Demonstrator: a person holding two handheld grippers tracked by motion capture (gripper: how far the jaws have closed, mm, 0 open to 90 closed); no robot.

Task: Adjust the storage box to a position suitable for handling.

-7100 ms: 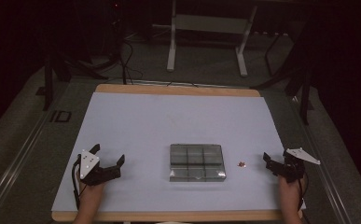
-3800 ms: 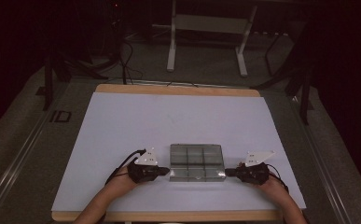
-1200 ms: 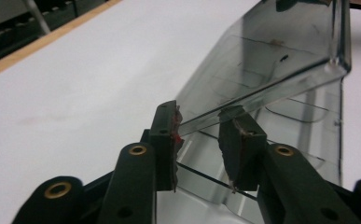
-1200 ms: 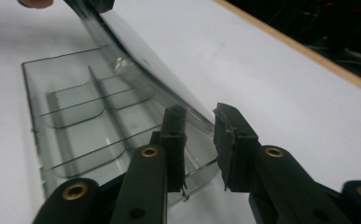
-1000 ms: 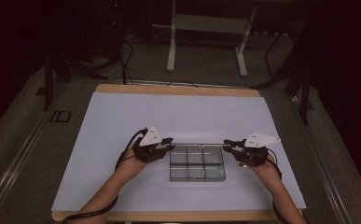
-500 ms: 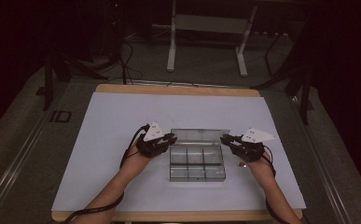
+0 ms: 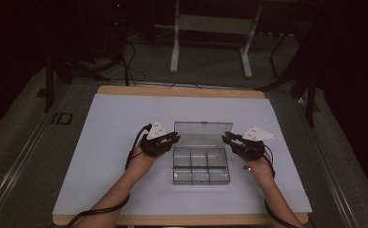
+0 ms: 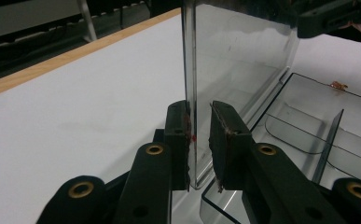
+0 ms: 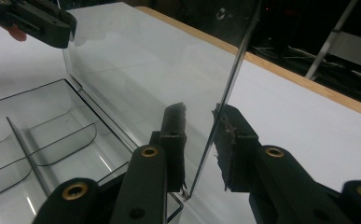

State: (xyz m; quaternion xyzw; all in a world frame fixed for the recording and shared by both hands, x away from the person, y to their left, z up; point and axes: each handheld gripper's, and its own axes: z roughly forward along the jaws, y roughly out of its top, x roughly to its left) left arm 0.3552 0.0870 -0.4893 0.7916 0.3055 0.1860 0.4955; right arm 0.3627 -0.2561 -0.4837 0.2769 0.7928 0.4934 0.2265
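High view: one clear six-compartment box (image 7: pixel 201 166), lid (image 7: pixel 201 134) upright; left hand-held gripper (image 7: pixel 174 138) and right hand-held gripper (image 7: pixel 227 139), two in all, straddle its side edges, jaws slightly apart.

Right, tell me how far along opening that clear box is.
Done: the lid stands upright off the compartment box. In hand: the left hand-held gripper and right hand-held gripper each straddle a side edge of the lid, jaws slightly apart, not clamped. Left: swinging the lid fully back; the compartments look empty.
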